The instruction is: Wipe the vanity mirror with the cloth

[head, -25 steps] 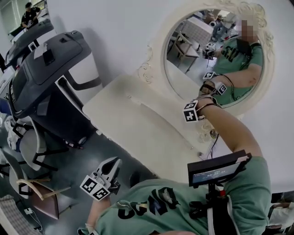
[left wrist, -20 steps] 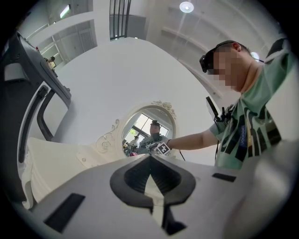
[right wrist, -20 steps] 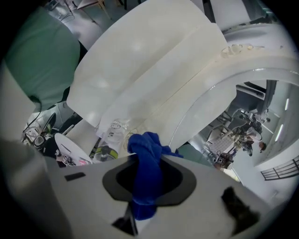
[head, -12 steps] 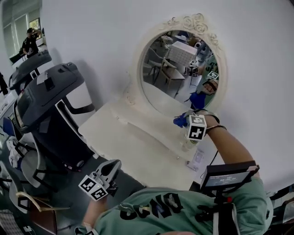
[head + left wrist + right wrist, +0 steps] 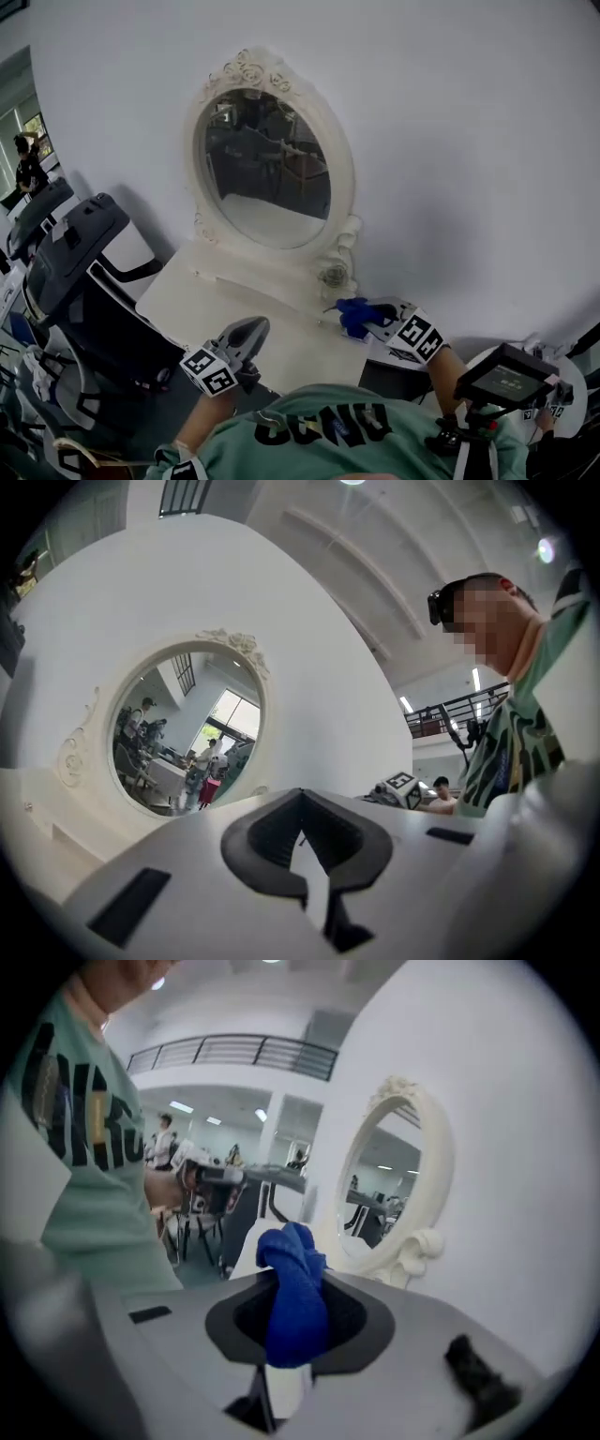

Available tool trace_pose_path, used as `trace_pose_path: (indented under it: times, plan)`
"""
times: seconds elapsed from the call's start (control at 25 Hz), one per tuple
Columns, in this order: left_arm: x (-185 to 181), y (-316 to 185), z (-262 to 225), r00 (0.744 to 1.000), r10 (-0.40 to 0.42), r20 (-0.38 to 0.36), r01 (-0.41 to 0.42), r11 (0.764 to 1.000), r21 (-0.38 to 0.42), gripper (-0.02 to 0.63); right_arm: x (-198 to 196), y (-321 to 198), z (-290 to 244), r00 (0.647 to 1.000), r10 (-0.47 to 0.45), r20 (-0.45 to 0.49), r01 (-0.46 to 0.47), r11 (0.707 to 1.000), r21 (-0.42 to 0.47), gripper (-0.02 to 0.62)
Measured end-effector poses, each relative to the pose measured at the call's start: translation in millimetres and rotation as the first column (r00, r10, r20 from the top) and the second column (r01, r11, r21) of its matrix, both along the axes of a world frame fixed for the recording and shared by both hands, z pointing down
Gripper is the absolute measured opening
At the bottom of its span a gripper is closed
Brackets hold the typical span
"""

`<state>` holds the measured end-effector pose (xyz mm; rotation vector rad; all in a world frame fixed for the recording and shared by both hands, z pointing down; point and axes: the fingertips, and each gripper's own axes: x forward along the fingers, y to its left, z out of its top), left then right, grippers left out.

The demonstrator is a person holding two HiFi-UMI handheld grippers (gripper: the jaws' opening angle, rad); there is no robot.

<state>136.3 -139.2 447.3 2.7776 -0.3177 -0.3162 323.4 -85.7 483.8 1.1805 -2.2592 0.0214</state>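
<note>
The oval vanity mirror point(image 5: 267, 173) in its carved white frame stands on the white vanity table point(image 5: 216, 300) against the wall. My right gripper point(image 5: 367, 317) hovers over the table's right end, below and right of the mirror, shut on a bunched blue cloth point(image 5: 351, 313). In the right gripper view the cloth point(image 5: 294, 1290) sticks up from between the jaws, with the mirror point(image 5: 386, 1185) beyond and apart from it. My left gripper point(image 5: 251, 330) is shut and empty at the table's front edge. In the left gripper view it point(image 5: 302, 834) points at the mirror point(image 5: 183, 728).
A dark treadmill point(image 5: 75, 253) stands left of the table, with chairs point(image 5: 37, 375) on the floor beside it. A small screen on a stand point(image 5: 506, 375) sits at my right side. A person point(image 5: 28, 164) stands far off at the left.
My right gripper has come down off the mirror glass to the table's right end, still holding the cloth. The head view has swung, so the mirror now sits left of centre.
</note>
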Motion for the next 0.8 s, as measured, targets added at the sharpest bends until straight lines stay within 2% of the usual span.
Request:
trace_pose_path:
  times: [0.08, 0.16, 0.24, 0.32, 0.4, 0.8]
  plan:
    - [25.0, 5.1, 1.7, 1.0, 0.014, 0.016, -0.014, 1.0, -0.016, 0.006, 15.0, 23.3, -2.6, 0.981, 0.079, 0.18, -0.086, 0.996, 0.03, 0.071]
    - [48.1, 10.5, 6.1, 0.998, 0.044, 0.038, -0.043, 0.999, -0.027, 0.006, 28.7, 39.1, 1.2, 0.93, 0.151, 0.334, -0.174, 0.984, 0.041, 0.071]
    - [67.9, 18.3, 12.1, 0.994, 0.089, 0.067, -0.087, 0.996, -0.03, 0.006, 40.5, 48.4, 13.6, 0.88, 0.211, 0.425, -0.247, 0.969, 0.031, 0.071]
    - [82.4, 25.1, 17.1, 0.987, 0.13, 0.097, -0.128, 0.991, -0.027, 0.006, 51.0, 50.2, 26.8, 0.854, 0.254, 0.455, -0.293, 0.956, 0.015, 0.071]
    - [90.2, 27.5, 19.9, 0.981, 0.155, 0.119, -0.153, 0.988, -0.021, 0.006, 57.6, 48.2, 32.4, 0.846, 0.274, 0.457, -0.315, 0.949, 0.015, 0.071]
    - [94.9, 30.3, 27.4, 0.972, 0.181, 0.152, -0.177, 0.983, -0.039, 0.006, 52.3, 48.1, 36.0, 0.863, 0.264, 0.43, -0.308, 0.951, 0.035, 0.069]
